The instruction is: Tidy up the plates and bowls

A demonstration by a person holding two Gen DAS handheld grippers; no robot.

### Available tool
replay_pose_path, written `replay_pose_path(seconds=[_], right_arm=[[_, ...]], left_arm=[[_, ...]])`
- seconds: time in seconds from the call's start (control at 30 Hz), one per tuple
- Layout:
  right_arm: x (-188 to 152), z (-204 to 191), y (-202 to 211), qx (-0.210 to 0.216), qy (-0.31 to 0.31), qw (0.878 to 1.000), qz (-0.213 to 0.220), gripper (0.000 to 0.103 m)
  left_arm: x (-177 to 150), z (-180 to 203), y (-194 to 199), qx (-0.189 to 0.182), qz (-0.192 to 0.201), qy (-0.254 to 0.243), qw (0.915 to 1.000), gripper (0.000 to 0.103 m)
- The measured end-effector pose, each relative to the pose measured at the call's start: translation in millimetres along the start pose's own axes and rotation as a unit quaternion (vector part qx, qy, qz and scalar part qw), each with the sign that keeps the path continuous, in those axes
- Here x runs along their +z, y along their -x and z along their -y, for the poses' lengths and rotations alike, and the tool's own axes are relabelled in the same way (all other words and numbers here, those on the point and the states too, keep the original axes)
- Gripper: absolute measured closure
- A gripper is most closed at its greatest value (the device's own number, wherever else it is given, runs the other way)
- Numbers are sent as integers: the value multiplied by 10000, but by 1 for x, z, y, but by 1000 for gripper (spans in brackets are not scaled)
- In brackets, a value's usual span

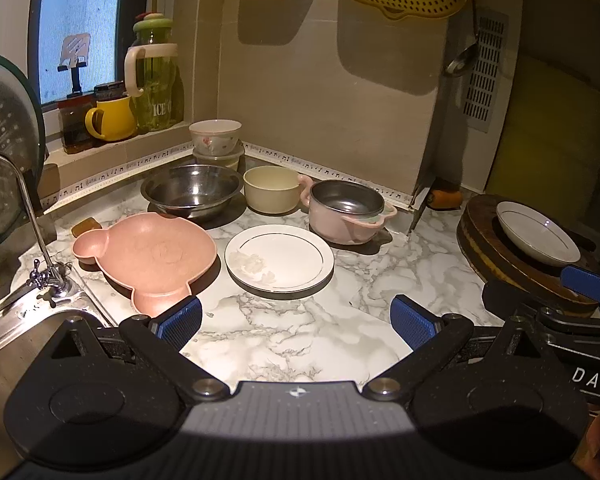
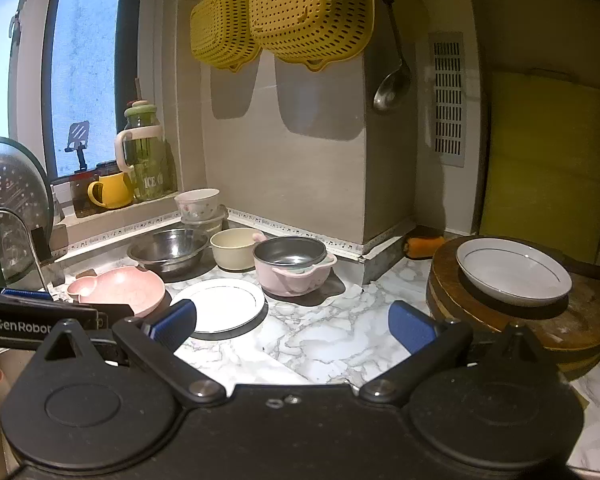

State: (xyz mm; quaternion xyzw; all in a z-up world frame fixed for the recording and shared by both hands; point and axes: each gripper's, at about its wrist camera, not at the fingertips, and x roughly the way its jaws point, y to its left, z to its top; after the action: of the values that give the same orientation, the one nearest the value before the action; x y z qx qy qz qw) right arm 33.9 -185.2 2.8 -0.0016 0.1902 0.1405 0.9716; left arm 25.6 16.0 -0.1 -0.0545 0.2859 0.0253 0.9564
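On the marble counter (image 1: 300, 332) lie a pink bear-shaped plate (image 1: 148, 256) and a white gold-rimmed plate (image 1: 280, 258). Behind them stand a steel bowl (image 1: 192, 190), a cream bowl (image 1: 272, 188), a pink two-handled bowl with a steel liner (image 1: 348, 212) and a floral bowl stacked on a clear container (image 1: 215, 136). A white deep plate (image 1: 536, 232) rests on a round wooden board (image 1: 496, 256) at the right. My left gripper (image 1: 296, 320) is open and empty, in front of the white plate. My right gripper (image 2: 292, 326) is open and empty, between the white plate (image 2: 224, 304) and the board (image 2: 540, 320).
A sink (image 1: 28, 336) and tap (image 1: 28, 208) sit at the left, with a steel colander behind. A yellow mug (image 1: 112, 118) and a green jar (image 1: 156, 80) stand on the windowsill. Yellow baskets (image 2: 292, 12) and a ladle (image 2: 392, 84) hang on the wall.
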Motion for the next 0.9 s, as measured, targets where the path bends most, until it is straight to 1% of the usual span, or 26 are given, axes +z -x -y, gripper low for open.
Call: replay_pose_path(seconds=[0.13, 0.27, 0.4, 0.53, 0.63, 0.73, 0.83, 0.9], right_arm=[[2, 3, -9, 52, 30, 10000, -35, 0], [6, 6, -17, 102, -8, 9999, -25, 0], [9, 7, -19, 107, 37, 9999, -28, 2], [8, 13, -12, -89, 89, 9999, -114, 2], [9, 22, -9, -238, 110, 9995, -179, 2], [13, 37, -7, -443, 102, 9989, -138, 2], [19, 58, -10, -566, 58, 9983, -158, 2], [23, 77, -18, -660, 0, 9975, -242, 2]], left_arm=[[5, 1, -6, 6, 3, -41, 10000, 2], [9, 2, -8, -37, 103, -139, 9998, 2], [9, 7, -16, -321, 5, -163, 9993, 2], [8, 19, -20, -586, -29, -221, 9980, 2], [11, 31, -24, -658, -40, -353, 9972, 2], [19, 46, -32, -795, -46, -508, 9955, 2], [30, 69, -50, -974, -81, -705, 9927, 2], [38, 92, -66, -1049, -128, -890, 9904, 2]])
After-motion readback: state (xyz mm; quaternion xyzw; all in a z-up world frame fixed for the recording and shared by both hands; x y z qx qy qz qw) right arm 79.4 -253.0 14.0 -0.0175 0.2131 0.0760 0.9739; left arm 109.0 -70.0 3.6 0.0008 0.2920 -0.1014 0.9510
